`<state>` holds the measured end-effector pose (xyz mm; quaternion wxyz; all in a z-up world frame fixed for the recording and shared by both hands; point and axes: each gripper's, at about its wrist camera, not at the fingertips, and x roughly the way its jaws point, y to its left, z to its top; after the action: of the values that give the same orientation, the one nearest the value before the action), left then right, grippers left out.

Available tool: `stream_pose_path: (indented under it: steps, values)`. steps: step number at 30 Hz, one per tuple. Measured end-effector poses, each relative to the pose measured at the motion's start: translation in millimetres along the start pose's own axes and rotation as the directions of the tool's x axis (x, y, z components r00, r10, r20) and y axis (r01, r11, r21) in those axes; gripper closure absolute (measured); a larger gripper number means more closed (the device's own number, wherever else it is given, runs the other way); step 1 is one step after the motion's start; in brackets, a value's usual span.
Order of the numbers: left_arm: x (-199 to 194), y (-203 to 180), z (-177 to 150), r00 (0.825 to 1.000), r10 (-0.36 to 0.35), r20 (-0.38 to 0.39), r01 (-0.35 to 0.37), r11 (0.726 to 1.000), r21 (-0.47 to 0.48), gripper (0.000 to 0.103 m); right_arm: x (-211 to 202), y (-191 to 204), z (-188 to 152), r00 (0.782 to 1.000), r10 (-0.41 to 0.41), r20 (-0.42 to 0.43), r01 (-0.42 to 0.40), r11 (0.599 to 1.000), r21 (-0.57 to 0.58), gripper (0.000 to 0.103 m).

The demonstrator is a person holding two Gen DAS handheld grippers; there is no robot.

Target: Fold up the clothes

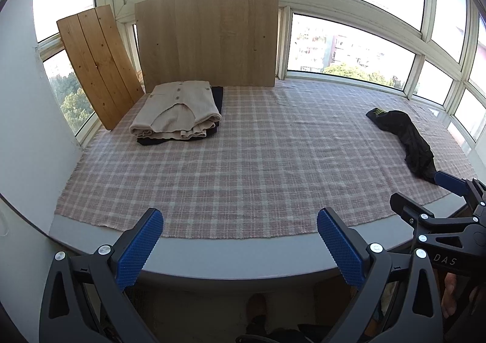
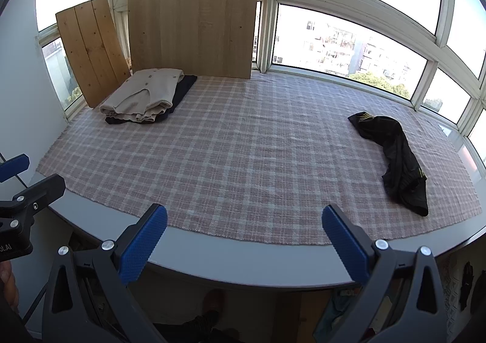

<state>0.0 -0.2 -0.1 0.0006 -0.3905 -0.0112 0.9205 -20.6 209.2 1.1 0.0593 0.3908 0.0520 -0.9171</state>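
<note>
Black garment (image 2: 395, 157) lies crumpled at right of frame on the bench (image 2: 243, 264), beyond right gripper (image 2: 244, 239). Both right and left gripper (image 1: 240, 244) gape wide, empty.

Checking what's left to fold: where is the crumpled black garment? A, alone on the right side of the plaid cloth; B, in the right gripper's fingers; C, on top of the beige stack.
A: the crumpled black garment lies alone on the plaid cloth, right side, untouched.

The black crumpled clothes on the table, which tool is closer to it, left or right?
Right. The right tool sits at the table's near edge, with the black crumpled garment just ahead to its right. The left tool is further left, with the garment far to its right.
</note>
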Motion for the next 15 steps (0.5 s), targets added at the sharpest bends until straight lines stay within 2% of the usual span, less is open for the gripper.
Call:
stream_pose_path:
  steps: [8, 15]
  values:
    - [2.7, 9.6, -4.4, 1.0, -0.01, -0.005, 0.01, 1.0, -0.005, 0.001, 4.4, -2.2, 1.2, 1.0, -0.008, -0.017, 0.008, 1.0, -0.004, 0.0]
    - [6.8, 2.4, -0.5, 1.0, 0.012, -0.013, -0.012, 1.0, 0.007, 0.001, 10.2, -5.6, 5.9, 1.0, 0.002, -0.018, -0.002, 1.0, 0.006, 0.0]
